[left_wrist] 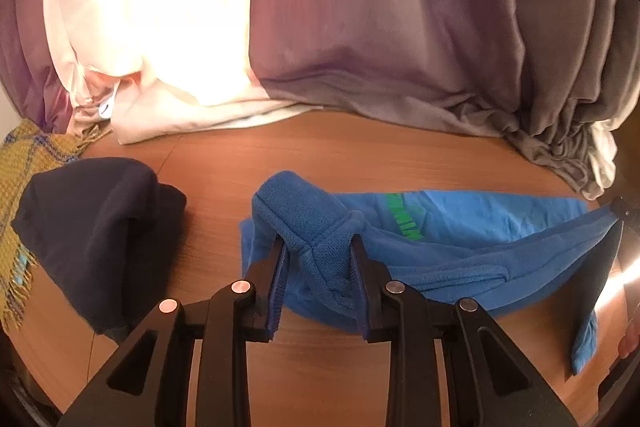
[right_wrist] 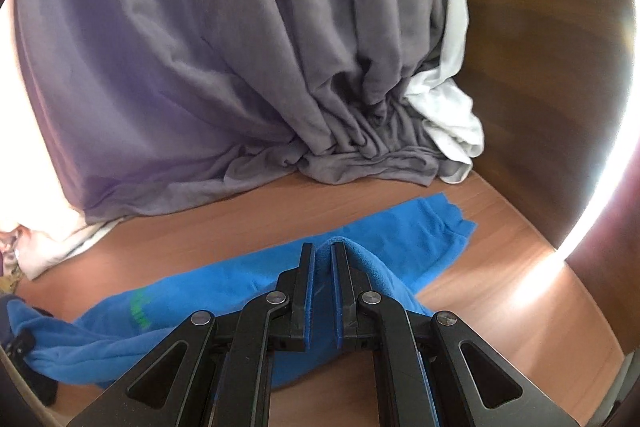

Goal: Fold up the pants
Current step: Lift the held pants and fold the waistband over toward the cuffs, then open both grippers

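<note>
Blue fleece pants (left_wrist: 460, 223) with green lettering lie across the wooden table (left_wrist: 320, 151). My left gripper (left_wrist: 318, 251) is shut on a bunched end of the blue pants and holds it raised. My right gripper (right_wrist: 323, 251) is shut on a fold of the blue pants (right_wrist: 224, 291), which drapes over its right finger. The far leg ends (right_wrist: 440, 227) lie flat on the table (right_wrist: 520, 307). The right gripper also shows at the right edge of the left wrist view.
A dark navy garment (left_wrist: 104, 227) lies left of the pants. A yellow plaid fringed cloth (left_wrist: 28, 163) is at the far left. Grey curtains (right_wrist: 240, 47) and a white cloth (right_wrist: 452, 115) hang down onto the back of the table.
</note>
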